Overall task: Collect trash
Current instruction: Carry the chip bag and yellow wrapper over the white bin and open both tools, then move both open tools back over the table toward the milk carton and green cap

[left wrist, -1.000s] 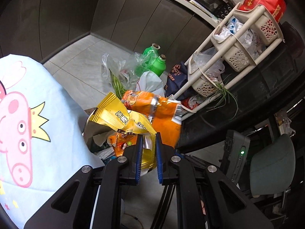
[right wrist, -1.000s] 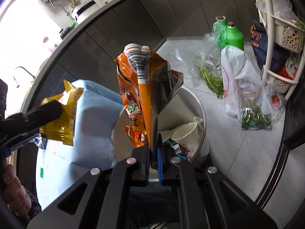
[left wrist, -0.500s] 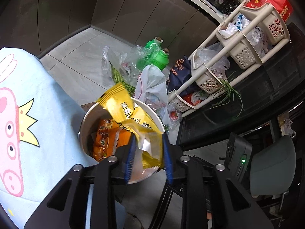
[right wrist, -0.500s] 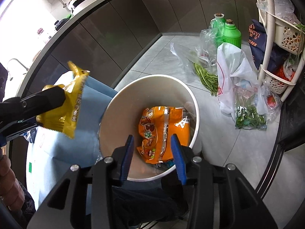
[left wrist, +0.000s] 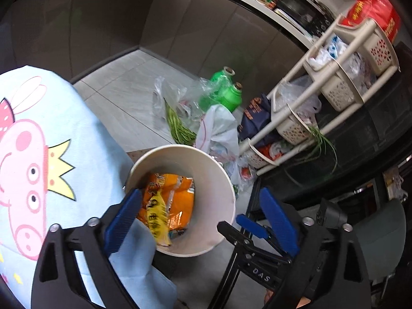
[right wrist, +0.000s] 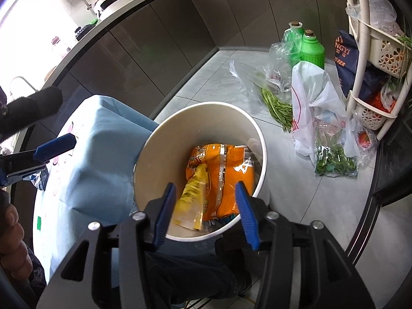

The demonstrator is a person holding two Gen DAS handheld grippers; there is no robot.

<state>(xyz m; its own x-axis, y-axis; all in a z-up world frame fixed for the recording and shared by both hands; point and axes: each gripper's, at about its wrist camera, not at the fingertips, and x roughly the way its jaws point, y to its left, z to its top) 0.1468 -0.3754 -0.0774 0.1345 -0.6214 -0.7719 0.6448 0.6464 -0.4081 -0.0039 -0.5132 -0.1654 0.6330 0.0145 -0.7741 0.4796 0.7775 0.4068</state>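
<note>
Both wrappers lie inside the round white paper bin (right wrist: 154,170), low in the centre of the right wrist view: the large orange foil snack bag (right wrist: 226,177) flat on the bottom, the smaller yellow snack packet (right wrist: 191,200) leaning across its left edge. The drop step looks finished. The right hand-held gripper (right wrist: 204,213) hangs above the bin's near rim with its blue pads spread wide and nothing between them. The left hand-held gripper (left wrist: 198,219) is likewise spread and empty, its pads straddling the bin in the lower middle of its view.

The next move would be to look for further trash, if any is left, and to lift clear of the rim first.

The light-blue cartoon-pig cloth (left wrist: 51,154) over the table presses against the bin's left side. On the tiled floor (right wrist: 213,82) at upper right lie clear bags of green vegetables (right wrist: 278,105), two green plastic bottles (right wrist: 311,49), a white plastic bag (right wrist: 311,95) and a cream tiered basket rack (right wrist: 360,51); these look like groceries rather than trash, and they crowd the bin's far side.
</note>
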